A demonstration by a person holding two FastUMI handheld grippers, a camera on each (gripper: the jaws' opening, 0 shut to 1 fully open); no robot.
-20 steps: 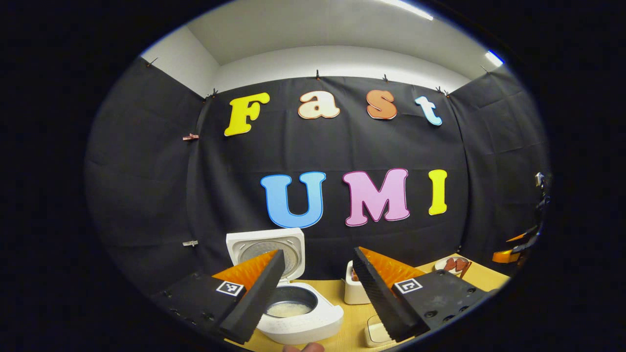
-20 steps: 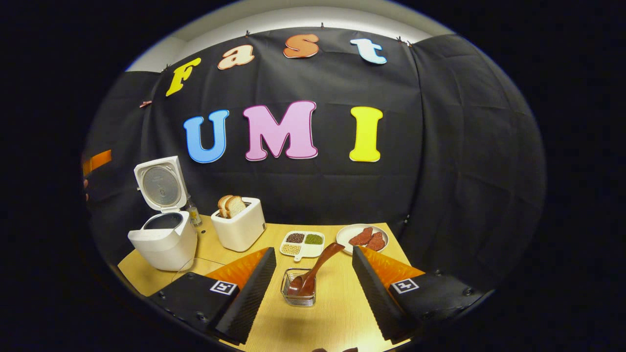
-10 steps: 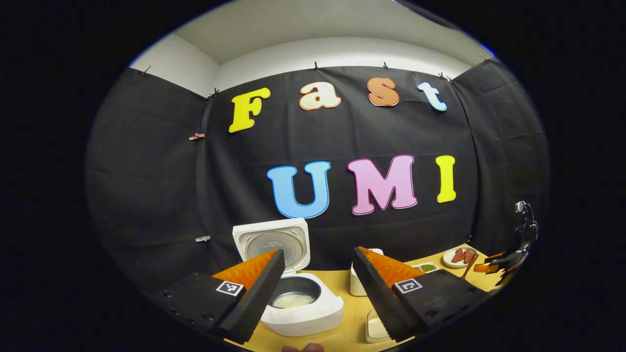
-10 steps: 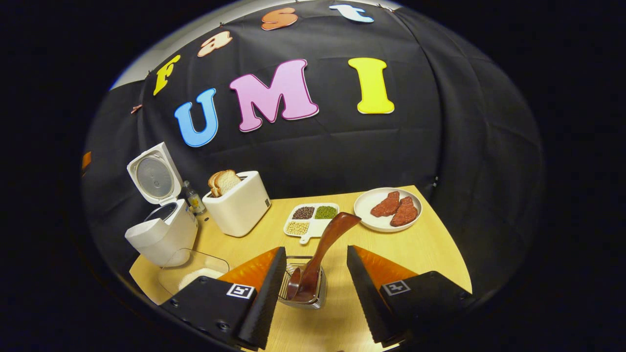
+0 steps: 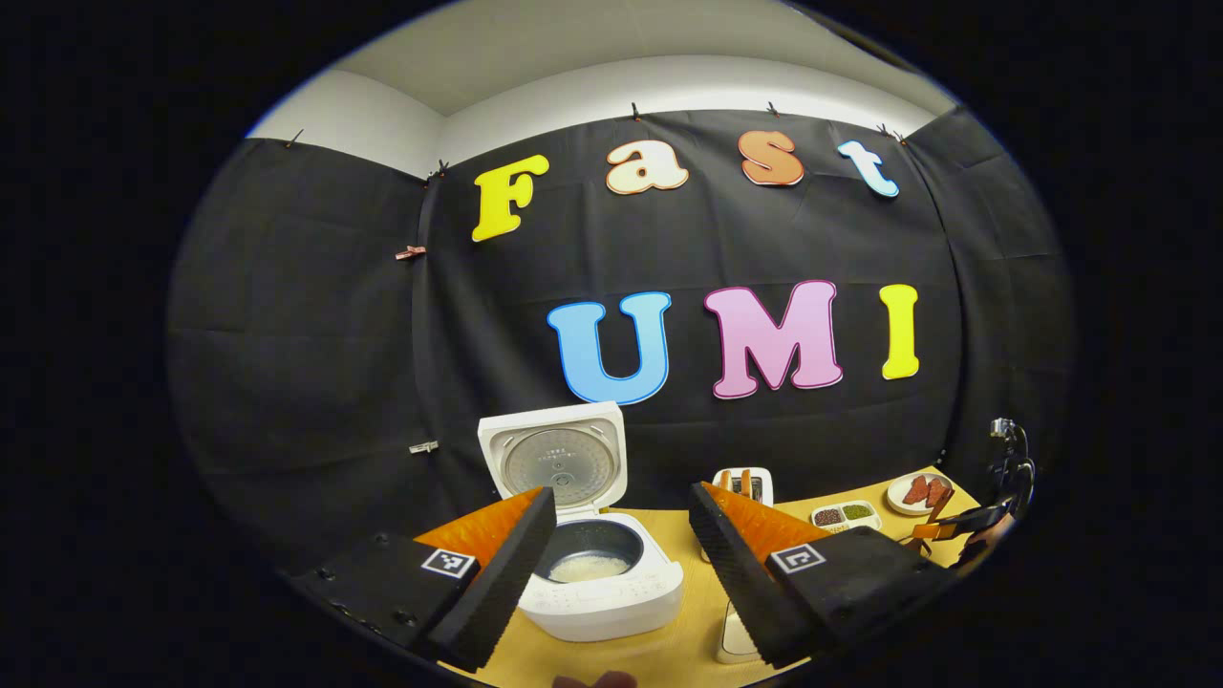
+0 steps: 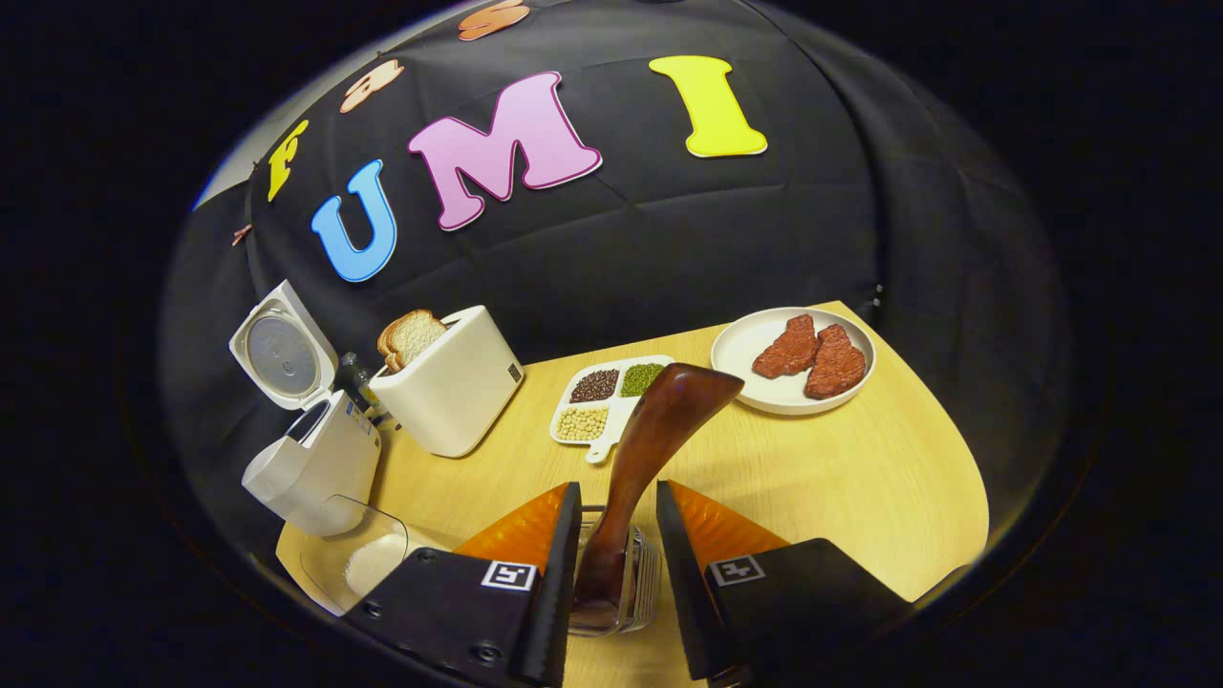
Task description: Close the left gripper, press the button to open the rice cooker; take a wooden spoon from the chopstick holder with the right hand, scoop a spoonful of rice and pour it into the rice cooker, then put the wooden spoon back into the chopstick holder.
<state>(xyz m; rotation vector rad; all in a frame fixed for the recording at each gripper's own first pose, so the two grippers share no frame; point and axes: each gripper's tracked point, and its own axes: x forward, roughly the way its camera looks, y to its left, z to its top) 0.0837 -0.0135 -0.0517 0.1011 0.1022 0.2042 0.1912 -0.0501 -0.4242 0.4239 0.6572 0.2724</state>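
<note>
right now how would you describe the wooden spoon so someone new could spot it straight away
Start at the wooden table and find the clear, ribbed chopstick holder near its front edge, closer than the divided dish of beans. The wooden spoon stands in it, leaning, between the fingers of the right tool. It is the only dark brown, glossy utensil there.

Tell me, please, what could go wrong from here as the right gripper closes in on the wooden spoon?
The wooden spoon leans in the chopstick holder, and the right gripper straddles its lower handle with gaps either side; an uneven close may push it aside.

The holder looks light, so lifting may drag or tip it.

The divided dish and plate of meat lie just beyond and could be clipped.
</note>
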